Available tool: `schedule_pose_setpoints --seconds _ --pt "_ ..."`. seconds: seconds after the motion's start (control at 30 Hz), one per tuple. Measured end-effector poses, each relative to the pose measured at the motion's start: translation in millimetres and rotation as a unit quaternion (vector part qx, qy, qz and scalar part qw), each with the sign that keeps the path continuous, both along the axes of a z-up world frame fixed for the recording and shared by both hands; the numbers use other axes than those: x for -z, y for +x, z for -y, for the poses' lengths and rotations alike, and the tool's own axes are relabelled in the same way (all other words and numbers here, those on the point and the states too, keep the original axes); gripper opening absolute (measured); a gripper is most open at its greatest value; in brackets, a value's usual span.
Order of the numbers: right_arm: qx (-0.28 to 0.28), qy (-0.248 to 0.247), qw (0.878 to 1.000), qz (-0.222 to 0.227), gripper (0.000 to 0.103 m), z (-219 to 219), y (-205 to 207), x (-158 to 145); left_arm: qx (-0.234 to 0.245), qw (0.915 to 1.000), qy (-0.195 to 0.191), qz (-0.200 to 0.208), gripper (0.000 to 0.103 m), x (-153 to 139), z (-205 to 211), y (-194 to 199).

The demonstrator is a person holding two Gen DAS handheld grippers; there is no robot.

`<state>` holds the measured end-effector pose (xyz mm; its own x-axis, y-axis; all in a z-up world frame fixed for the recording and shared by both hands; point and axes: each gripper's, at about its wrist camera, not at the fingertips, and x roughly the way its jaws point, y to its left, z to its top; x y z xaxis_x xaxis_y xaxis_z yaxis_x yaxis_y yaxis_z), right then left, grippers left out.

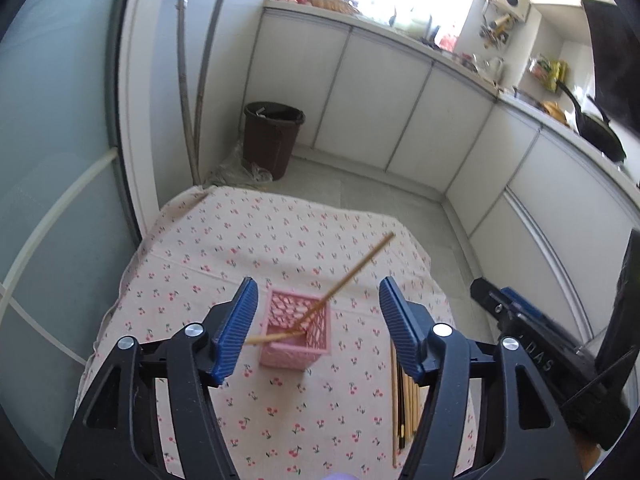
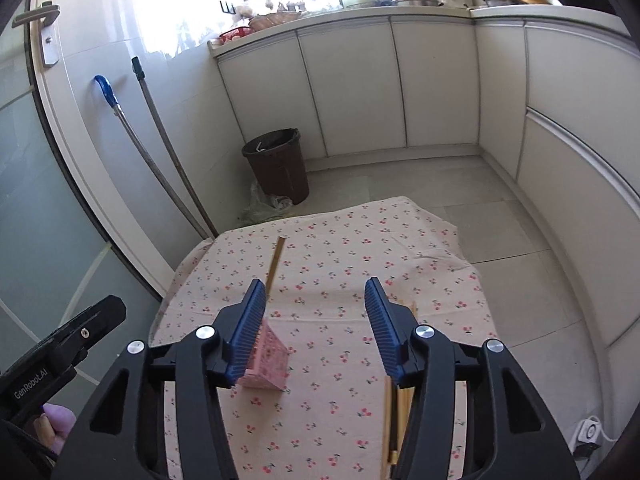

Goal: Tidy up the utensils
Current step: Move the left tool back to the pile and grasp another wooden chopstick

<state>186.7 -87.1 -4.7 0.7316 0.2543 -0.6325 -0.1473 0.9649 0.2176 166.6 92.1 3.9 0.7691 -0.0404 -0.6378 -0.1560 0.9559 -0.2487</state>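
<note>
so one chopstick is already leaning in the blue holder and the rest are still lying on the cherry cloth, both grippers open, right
Not quite: the holder is pink, not blue; only the gripper pads are blue. The left wrist view shows it plainly, with one chopstick leaning out of it. The rest holds: the other chopsticks lie on the cherry cloth, and the left gripper and right gripper are both open.

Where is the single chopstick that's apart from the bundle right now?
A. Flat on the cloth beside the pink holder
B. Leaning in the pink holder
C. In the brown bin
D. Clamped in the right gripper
B: the chopstick leans at a slant with its lower end inside the pink holder, while both grippers' jaws stand open and empty.
</note>
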Motion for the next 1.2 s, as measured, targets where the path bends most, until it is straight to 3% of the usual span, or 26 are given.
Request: schedule_pose_setpoints --seconds 0.13,0.2,0.27,0.33,0.47,0.57,0.67,0.8,0.97,1.07,1.2 --pt "0.019 -0.021 1.0 -0.002 0.068 18 -9 5 0.009 0.9997 0.008 -0.021 0.071 13 13 2" --pt "0.03 -0.038 0.999 0.0 0.074 27 -15 7 0.013 0.9994 0.0 -0.032 0.081 18 17 5" --pt "0.045 -0.054 0.998 0.004 0.087 36 -20 9 0.013 0.9988 -0.007 -0.046 0.088 22 22 9" --pt "0.061 -0.067 0.996 0.009 0.092 50 -27 10 0.01 0.9978 -0.011 -0.065 0.096 28 28 16" --pt "0.095 -0.06 0.994 0.006 0.096 91 -28 12 0.027 0.9921 0.012 -0.122 0.096 53 50 31" --pt "0.122 -0.028 0.992 -0.023 0.096 126 -16 18 0.04 0.9841 0.028 -0.171 0.096 80 70 42" --pt "0.131 0.034 0.989 -0.059 0.096 152 -8 27 0.056 0.9737 0.021 -0.22 0.096 109 90 58" --pt "0.137 0.124 0.975 -0.122 0.096 179 6 44 0.065 0.964 0.036 -0.256 0.096 138 116 86" --pt "0.163 0.159 0.959 -0.17 0.096 201 17 63 0.06 0.9525 0.076 -0.289 0.096 170 134 120" --pt "0.16 0.195 0.95 -0.185 0.096 212 23 70 0.049 0.9476 0.08 -0.305 0.096 186 134 140" --pt "0.163 0.205 0.944 -0.198 0.096 220 29 77 0.042 0.944 0.092 -0.314 0.095 200 134 161"
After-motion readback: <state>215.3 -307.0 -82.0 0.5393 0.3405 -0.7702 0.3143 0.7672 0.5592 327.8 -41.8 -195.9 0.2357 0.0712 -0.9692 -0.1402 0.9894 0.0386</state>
